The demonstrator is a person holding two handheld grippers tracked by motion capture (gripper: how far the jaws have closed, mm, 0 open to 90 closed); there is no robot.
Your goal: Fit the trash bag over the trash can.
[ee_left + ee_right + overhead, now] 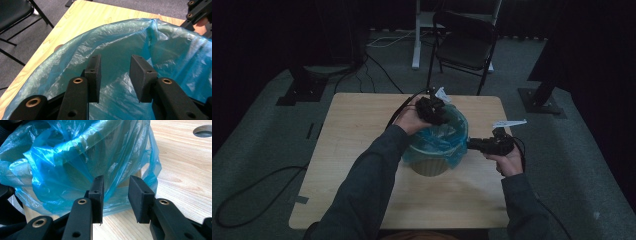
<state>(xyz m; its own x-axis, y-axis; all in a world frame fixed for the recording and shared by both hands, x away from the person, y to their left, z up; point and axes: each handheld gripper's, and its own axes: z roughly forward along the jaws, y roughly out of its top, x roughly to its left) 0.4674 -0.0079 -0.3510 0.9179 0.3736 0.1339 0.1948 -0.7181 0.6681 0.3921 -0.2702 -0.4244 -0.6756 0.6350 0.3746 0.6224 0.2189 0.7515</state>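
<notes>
Here, left gripper (115, 77) open, empty, over blue bag (120, 42); right gripper (115, 198) open at bag's rim.

A translucent blue plastic bag (439, 142) lines a small tan bin (430, 166) standing upright near the middle of the wooden table (357, 150). The bag's crinkled edge drapes over the bin's rim.

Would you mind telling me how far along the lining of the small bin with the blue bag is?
Largely done: the blue bag sits inside the bin and its edge is folded down over the rim on the near side. In hand: the left gripper hovers open over the bag's mouth, and the right gripper is open at the bag's skirt, gripping nothing. Left: probably smoothing the crumpled film around the rim.
</notes>
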